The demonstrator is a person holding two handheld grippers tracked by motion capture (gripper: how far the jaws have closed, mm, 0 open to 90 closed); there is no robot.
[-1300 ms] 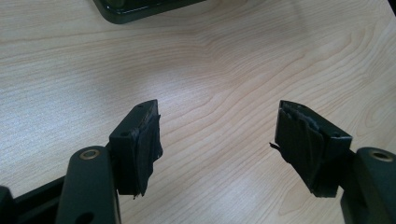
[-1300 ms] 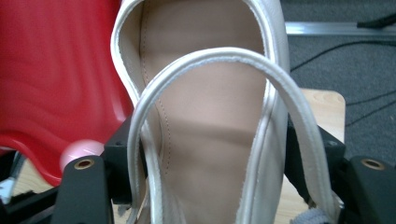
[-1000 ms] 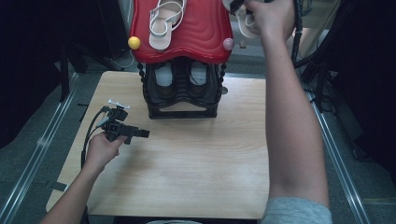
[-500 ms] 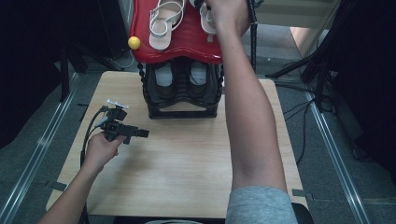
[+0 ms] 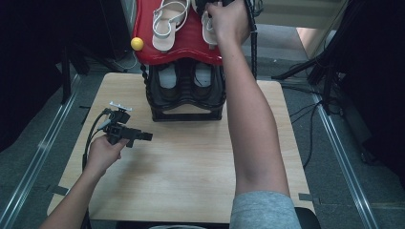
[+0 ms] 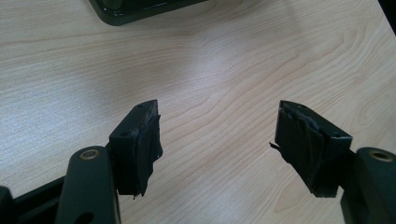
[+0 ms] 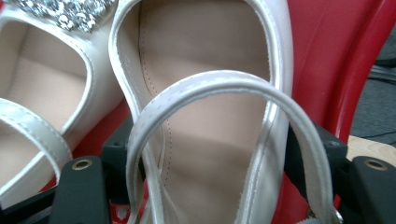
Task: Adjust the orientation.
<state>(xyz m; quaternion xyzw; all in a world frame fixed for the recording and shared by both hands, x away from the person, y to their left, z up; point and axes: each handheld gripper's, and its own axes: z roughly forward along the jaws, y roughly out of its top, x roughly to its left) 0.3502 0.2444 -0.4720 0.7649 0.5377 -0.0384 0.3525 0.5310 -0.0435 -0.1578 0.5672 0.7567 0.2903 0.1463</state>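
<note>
A white strappy sandal [image 7: 205,116] lies heel-first between the jaws of my right gripper [image 7: 217,158], which is shut on its heel. It rests on the red top shelf [image 7: 336,56] beside its mate, a white sandal [image 7: 46,70] with a rhinestone trim. From above, the person's right hand covers the gripper over the right sandal [image 5: 208,29]; the other sandal [image 5: 167,24] lies to its left. My left gripper [image 5: 145,137] lies low over the wooden table [image 5: 191,167] at the left, open [image 6: 219,140] with nothing between its fingers.
The red shelf [image 5: 191,45] tops a black shoe rack [image 5: 186,102] at the table's far edge, with a dark pair of shoes [image 5: 165,81] on its lower level. A yellow ball [image 5: 137,44] caps its left corner. Cables and metal rails run along the floor.
The right hand has swung left from beyond the rack's right corner, bringing the sandal down onto the red shelf beside its mate. The left gripper has stayed put.
</note>
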